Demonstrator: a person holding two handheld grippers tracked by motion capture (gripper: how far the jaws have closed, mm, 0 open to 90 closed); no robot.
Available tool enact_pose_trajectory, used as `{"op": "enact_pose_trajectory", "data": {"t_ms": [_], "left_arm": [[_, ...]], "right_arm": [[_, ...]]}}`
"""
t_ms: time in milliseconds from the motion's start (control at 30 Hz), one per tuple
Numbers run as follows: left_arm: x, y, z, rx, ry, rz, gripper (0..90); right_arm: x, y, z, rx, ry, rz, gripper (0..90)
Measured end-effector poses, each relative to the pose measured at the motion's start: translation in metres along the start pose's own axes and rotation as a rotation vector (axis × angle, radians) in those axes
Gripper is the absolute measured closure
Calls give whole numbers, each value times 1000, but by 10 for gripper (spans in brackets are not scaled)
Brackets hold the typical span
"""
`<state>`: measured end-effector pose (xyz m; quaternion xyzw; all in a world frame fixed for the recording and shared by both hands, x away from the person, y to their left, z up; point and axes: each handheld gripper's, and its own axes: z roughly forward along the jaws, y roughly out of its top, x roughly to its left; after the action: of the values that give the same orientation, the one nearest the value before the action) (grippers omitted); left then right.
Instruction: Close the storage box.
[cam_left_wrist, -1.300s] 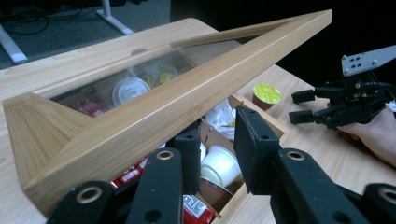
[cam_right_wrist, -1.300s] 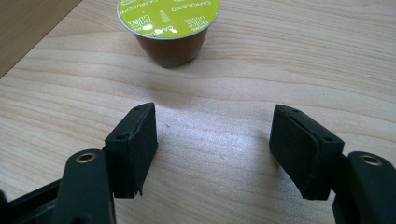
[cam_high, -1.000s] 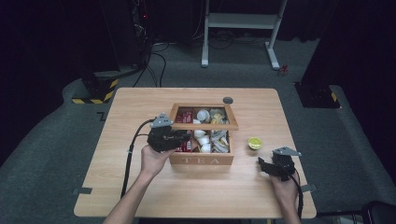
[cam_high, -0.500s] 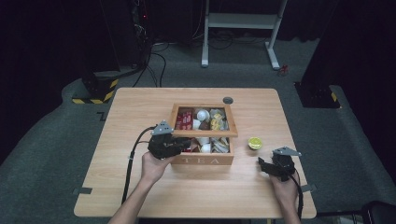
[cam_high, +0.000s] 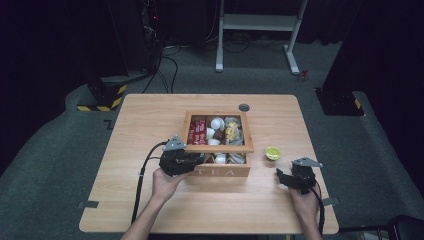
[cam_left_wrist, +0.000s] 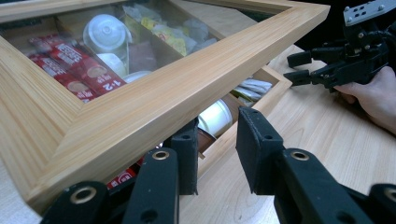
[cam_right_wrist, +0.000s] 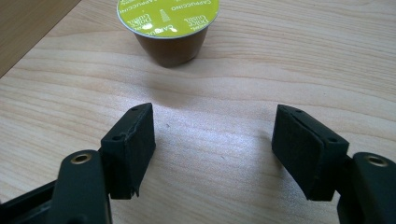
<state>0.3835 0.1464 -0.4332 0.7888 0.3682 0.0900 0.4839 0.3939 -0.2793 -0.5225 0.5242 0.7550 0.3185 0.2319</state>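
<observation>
A green-lidded capsule (cam_right_wrist: 167, 28) is seen at 12 o'clock of the right gripper (cam_right_wrist: 215, 144), whose jaws are held apart, empty; the left gripper (cam_left_wrist: 219, 154) props the lid (cam_left_wrist: 154, 100).

"TEA" on box (cam_high: 220, 171); "CAPPUCCINO" on capsule (cam_right_wrist: 168, 23)

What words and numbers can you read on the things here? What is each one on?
"TEA": front of the wooden box.
"DOLCE GUSTO" and "CAPPUCCINO", seen upside down: green lid of the coffee capsule.
"1-2", upside down: a red sachet under the glass lid.
Print on the yellow packets: too blurred.
</observation>
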Motion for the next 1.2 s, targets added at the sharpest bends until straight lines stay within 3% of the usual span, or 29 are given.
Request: {"op": "enact_pose_trajectory", "data": {"t_ms": [1200], "left_arm": [[1,-33,12,49,-27,-49,672]], "right_arm": [[0,0,0,-2,0,0,303]]}}
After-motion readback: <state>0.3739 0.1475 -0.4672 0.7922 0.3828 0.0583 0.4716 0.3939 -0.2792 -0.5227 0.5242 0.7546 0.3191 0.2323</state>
